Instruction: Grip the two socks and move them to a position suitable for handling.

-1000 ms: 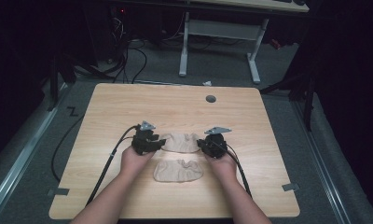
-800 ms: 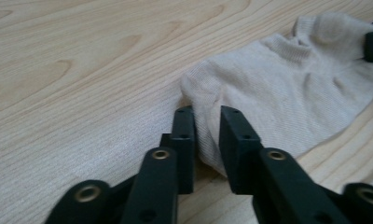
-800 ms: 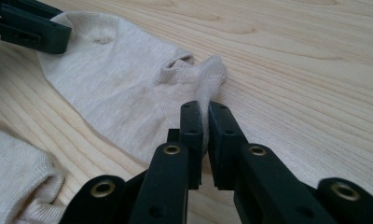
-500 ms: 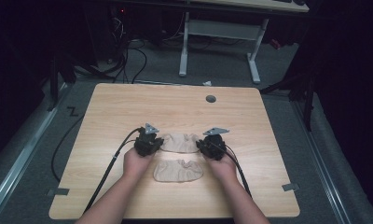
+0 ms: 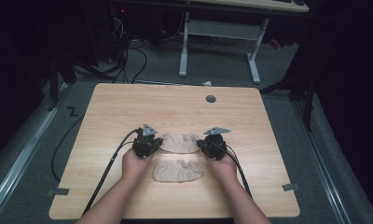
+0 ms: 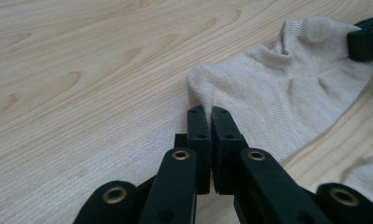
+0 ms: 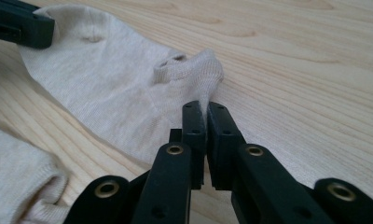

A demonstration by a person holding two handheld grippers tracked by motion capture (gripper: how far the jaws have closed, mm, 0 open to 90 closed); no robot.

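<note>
I have my left gripper point(image 5: 151, 142) and right gripper point(image 5: 208, 143) each clenched on an end of the far beige knit ankle sock point(image 5: 180, 142), ready to lift it flat.

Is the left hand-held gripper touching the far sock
Touching. In the left gripper view, the left hand-held gripper has its jaws pinched shut on a fold at the edge of the far sock.
</note>
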